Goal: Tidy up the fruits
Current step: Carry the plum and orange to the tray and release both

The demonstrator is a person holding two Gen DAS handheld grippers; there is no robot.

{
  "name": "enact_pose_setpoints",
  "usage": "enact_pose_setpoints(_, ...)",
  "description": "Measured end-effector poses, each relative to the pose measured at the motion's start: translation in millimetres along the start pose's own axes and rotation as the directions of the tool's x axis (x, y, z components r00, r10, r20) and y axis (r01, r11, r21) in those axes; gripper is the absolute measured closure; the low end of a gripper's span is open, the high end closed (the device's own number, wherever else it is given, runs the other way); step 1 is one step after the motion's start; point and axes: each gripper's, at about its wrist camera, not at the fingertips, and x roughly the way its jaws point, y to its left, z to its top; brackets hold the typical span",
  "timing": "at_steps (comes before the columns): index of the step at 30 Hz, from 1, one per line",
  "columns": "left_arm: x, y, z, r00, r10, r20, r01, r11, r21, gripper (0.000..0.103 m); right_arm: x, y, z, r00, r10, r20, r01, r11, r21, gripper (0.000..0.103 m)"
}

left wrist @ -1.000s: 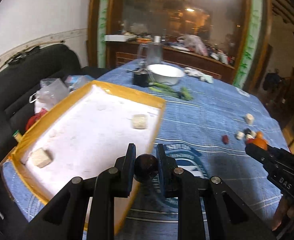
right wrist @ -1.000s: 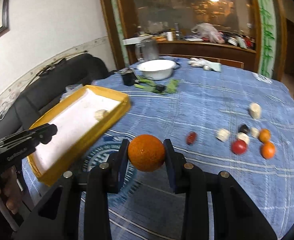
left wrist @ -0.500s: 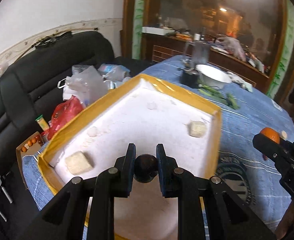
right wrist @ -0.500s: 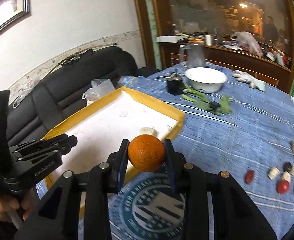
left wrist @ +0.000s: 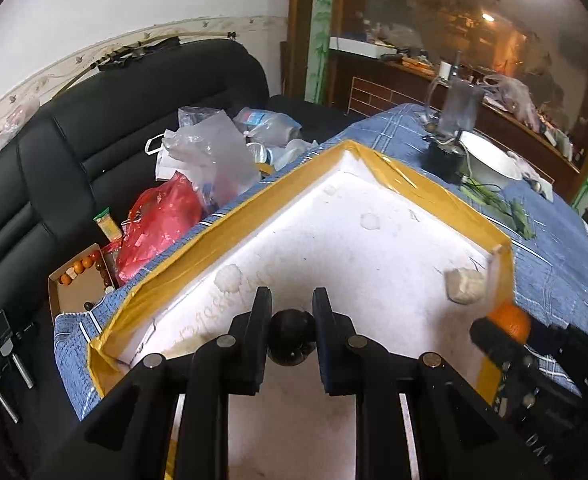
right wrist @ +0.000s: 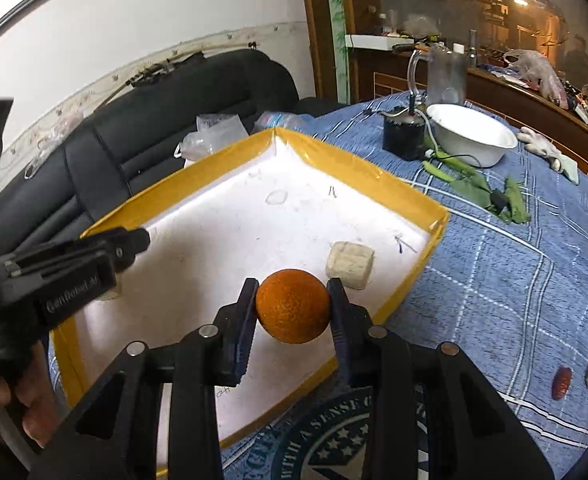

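Observation:
My left gripper (left wrist: 292,338) is shut on a small dark round fruit (left wrist: 292,340), held above the near part of the white foam tray with a yellow rim (left wrist: 434,192). My right gripper (right wrist: 293,310) is shut on an orange (right wrist: 293,306), over the tray's (right wrist: 374,176) near right side. A pale cream chunk (right wrist: 350,265) lies in the tray just beyond the orange; the same chunk (left wrist: 465,286) shows at the right in the left wrist view. The orange (left wrist: 510,322) and right gripper appear at that view's right edge. Loose small fruits (right wrist: 561,383) lie on the cloth at the far right.
A blue checked tablecloth (right wrist: 514,280) covers the table. A white bowl (right wrist: 472,133), a black pot (right wrist: 403,136), a glass jug (right wrist: 444,76) and green stalks (right wrist: 478,192) stand beyond the tray. A black sofa (left wrist: 74,152) with plastic bags (left wrist: 162,224) is left of the table.
Both grippers have moved left and forward from over the tablecloth to above the tray, each still holding its fruit. The loose fruits have slid to the right edge of the right wrist view.

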Motion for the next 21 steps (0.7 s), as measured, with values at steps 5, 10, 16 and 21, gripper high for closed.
enact_pose_setpoints(5,7,4,3,1.0,0.019,-0.014,-0.019,1.0,-0.005,0.084,10,2,-1,1.0,-0.001,-0.02,0.001,1.0,-0.01,0.066)
enact_pose_setpoints(10,17,11,5,0.998,0.039,-0.052,-0.041,0.999,-0.027,0.084,15,4,-1,1.0,-0.007,-0.027,0.007,1.0,-0.019,0.066)
enact_pose_setpoints(16,20,19,6,0.996,0.048,-0.08,-0.053,0.997,-0.063,0.081,20,5,0,0.999,-0.029,-0.031,0.028,0.999,-0.024,0.058)
enact_pose_setpoints(21,19,33,5,0.993,0.064,-0.103,-0.076,0.989,-0.126,0.059,14,3,0,0.999,-0.046,-0.015,0.046,0.999,-0.021,0.038)
